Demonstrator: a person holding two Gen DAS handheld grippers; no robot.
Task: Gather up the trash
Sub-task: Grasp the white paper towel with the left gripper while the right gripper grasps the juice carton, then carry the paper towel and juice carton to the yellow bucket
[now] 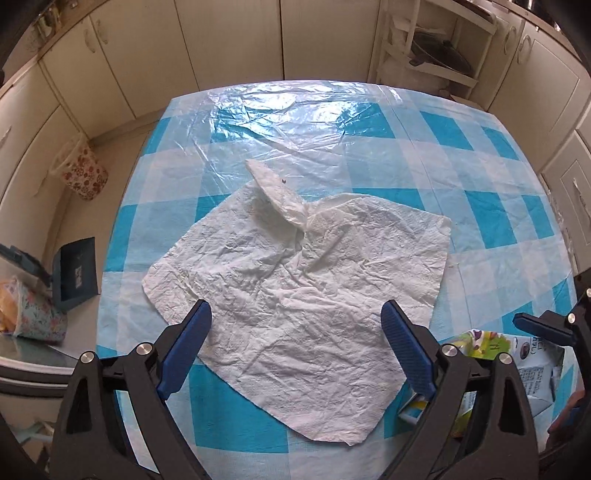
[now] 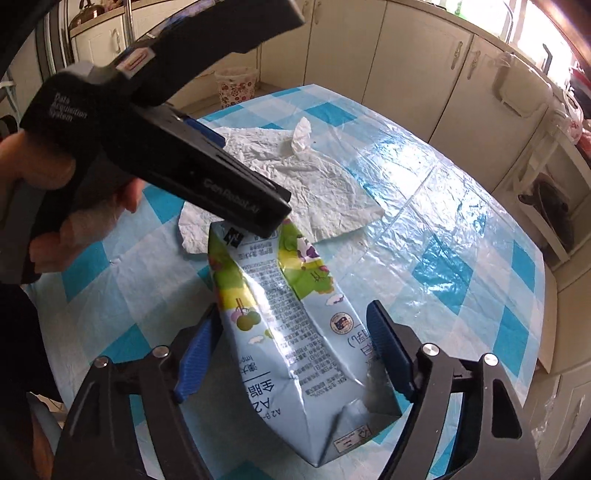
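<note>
Two pieces of trash lie on my table (image 1: 480,155): one crumpled white paper towel (image 1: 295,266) and one flattened carton (image 2: 291,325). The towel is a rough, creased square lying flat, with one corner twisted up into a peak near its far edge. The carton is glossy, pale blue with green and yellow print, dented and creased along its length, its far end overlapping the towel's near edge. Both rest on a checked blue-and-white cloth under a shiny, wrinkled clear plastic sheet.

My left gripper (image 1: 295,354) hangs over the near part of the towel with its jaws wide apart; the ribbed blue pads (image 1: 188,347) stand either side of bare paper and I see no pinch on it. My right gripper (image 2: 295,362) straddles the carton, jaws apart; the left pad sits right at the carton's edge, the right pad just beside it, and I cannot tell whether either presses.

One floral bin (image 1: 83,171) with a plastic liner stands on the floor beyond the table, by cream cabinets (image 1: 236,33). One dark dustpan (image 1: 75,273) leans by the table's left side.
</note>
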